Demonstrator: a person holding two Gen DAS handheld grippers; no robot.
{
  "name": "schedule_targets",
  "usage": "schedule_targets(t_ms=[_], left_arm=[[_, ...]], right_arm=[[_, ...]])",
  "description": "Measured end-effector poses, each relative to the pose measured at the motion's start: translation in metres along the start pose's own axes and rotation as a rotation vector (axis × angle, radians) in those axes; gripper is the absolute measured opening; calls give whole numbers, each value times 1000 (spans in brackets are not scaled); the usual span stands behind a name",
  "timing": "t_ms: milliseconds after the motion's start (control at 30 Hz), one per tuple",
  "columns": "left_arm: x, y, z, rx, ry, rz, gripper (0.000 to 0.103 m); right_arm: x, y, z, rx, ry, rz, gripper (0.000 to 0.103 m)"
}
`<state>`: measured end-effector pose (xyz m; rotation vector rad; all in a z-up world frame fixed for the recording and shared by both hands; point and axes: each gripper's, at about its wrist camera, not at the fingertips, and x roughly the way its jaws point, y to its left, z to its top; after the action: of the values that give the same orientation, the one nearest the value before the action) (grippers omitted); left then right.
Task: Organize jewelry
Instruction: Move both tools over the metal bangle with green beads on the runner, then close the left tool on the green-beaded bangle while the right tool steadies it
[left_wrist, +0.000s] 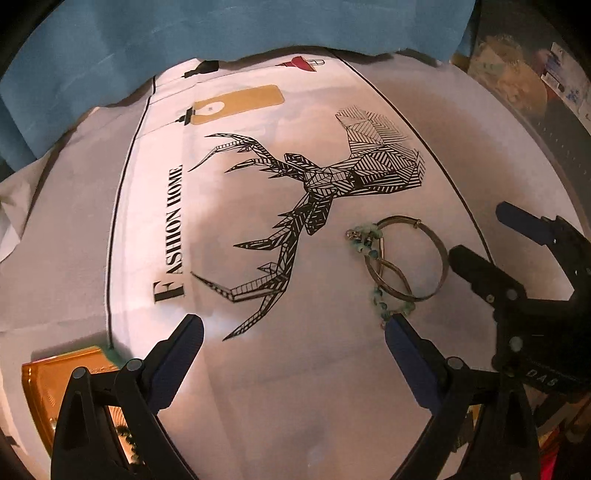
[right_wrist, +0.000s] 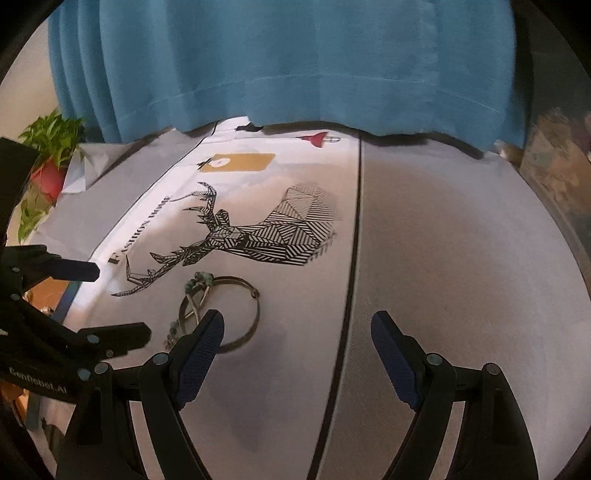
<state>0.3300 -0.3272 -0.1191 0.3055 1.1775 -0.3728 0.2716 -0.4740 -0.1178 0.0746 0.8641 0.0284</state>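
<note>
White tablecloth (left_wrist: 314, 387) w/ a black line-art deer (left_wrist: 314, 192) and "FASHION HOME" lettering covers the table; teal curtain (right_wrist: 295, 62) hangs across the top of both views, potted plant (right_wrist: 48, 147) at left edge of the right wrist view. Gold tray (left_wrist: 40, 384) sits at lower left of the left wrist view, partly behind my claw. Bare cloth fills the right half of the right view. My left gripper (left_wrist: 295, 332) is spread wide, holding nothing; my right gripper (right_wrist: 297, 328) likewise apart, empty. Metal bangles (left_wrist: 406, 258), overlapping, w/ a green beaded bracelet (left_wrist: 373, 288) tangled along their left side, lie center-right, just below the deer.
</note>
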Motion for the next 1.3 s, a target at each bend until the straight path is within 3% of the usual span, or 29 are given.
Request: schedule_targets(t_ms=[133,500,767,967,1300], left_arm=[[15,-2,2,29,31,14,97],[11,-11,5,75,4,-46,96],[22,-8,10,93,-16,-61,103],[23,-9,18,136,-14,-82,92],[24,-1,18,123,-11,-72,94]], right_arm=[[14,2,1,-24,23,-11,82],[28,1,3,-26,42,4,82],[34,2,7,-92,58,-24,86],[35,-1,7,-102,64,-8,89],[20,-32,-7,-72,102,-30,91]])
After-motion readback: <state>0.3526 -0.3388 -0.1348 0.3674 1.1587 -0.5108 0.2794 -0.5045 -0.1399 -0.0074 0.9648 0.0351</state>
